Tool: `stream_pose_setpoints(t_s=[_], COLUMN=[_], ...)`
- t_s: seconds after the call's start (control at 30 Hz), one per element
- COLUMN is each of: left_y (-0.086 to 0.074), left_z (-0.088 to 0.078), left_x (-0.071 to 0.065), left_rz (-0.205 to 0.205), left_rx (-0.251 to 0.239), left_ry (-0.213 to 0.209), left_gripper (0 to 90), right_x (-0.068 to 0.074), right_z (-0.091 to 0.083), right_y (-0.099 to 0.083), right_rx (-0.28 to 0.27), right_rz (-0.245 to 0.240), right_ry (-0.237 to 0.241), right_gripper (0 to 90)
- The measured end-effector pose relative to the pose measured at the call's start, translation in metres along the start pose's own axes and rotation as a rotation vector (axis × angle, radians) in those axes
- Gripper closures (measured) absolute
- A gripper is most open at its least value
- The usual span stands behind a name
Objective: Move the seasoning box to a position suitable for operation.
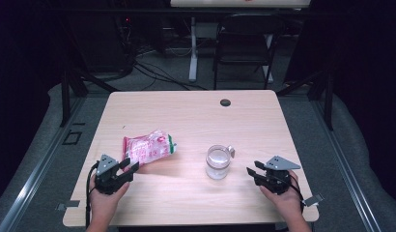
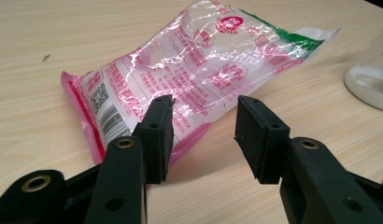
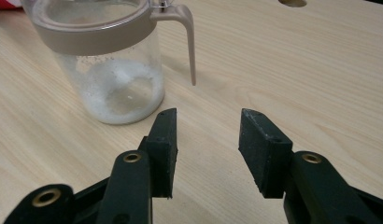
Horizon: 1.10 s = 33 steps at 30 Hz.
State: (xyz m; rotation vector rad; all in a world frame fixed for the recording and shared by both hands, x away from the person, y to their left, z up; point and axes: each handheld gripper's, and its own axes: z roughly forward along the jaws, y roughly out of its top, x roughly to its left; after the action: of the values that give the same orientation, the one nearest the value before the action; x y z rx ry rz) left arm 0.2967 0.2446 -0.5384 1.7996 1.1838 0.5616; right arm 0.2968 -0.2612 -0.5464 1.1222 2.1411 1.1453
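A pink and clear plastic bag (image 1: 148, 147) of white grains lies flat on the wooden table (image 1: 196, 116), left of centre. My left gripper (image 1: 129, 166) is open just in front of its near corner; in the left gripper view the bag (image 2: 199, 70) lies right beyond the gripper (image 2: 203, 128), whose jaws hold nothing. A clear jar (image 1: 219, 162) with a taupe rim and lever handle stands right of centre, with white powder at its bottom. My right gripper (image 1: 253, 170) is open to the jar's right. The jar (image 3: 110, 60) stands ahead and left of that gripper (image 3: 208, 140), apart from it.
A round cable hole (image 1: 225, 102) sits near the table's far edge. Beyond the table stand a black chair (image 1: 244, 43) and a white desk leg (image 1: 192, 48). In the left gripper view the jar (image 2: 372, 74) shows at the right edge.
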Motion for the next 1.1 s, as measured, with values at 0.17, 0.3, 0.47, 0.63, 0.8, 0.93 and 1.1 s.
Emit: stream_pose_setpoints(t_s=[0.17, 0.3, 0.47, 0.63, 0.8, 0.93, 1.1], left_y=[0.001, 0.001, -0.005, -0.012, -0.018, -0.019, -0.023], left_z=[0.000, 0.000, -0.007, -0.018, -0.028, -0.032, -0.036], left_x=[-0.002, -0.004, -0.002, 0.000, 0.000, 0.001, 0.003], left_rz=[0.001, 0.015, 0.010, -0.003, -0.026, -0.047, -0.066], left_rx=[-0.016, 0.002, 0.005, 0.003, -0.003, -0.007, 0.001], left_ry=[-0.007, -0.001, 0.010, 0.032, 0.065, 0.059, 0.067], left_gripper=[58.1, 58.0, 57.3, 56.1, 54.4, 54.9, 55.4], right_x=[-0.004, -0.010, -0.011, -0.008, -0.007, -0.008, -0.005], right_z=[0.001, 0.007, 0.024, 0.038, 0.055, 0.063, 0.071], right_y=[0.002, 0.004, 0.010, 0.018, 0.021, 0.025, 0.029], right_rx=[-0.029, -0.041, -0.014, 0.001, 0.026, 0.025, 0.036], right_rz=[0.036, 0.053, 0.018, -0.002, 0.009, 0.031, 0.015], right_ry=[-0.028, -0.005, 0.027, 0.059, 0.062, 0.072, 0.080], right_gripper=[61.8, 64.5, 66.3, 68.5, 69.3, 71.6, 72.7])
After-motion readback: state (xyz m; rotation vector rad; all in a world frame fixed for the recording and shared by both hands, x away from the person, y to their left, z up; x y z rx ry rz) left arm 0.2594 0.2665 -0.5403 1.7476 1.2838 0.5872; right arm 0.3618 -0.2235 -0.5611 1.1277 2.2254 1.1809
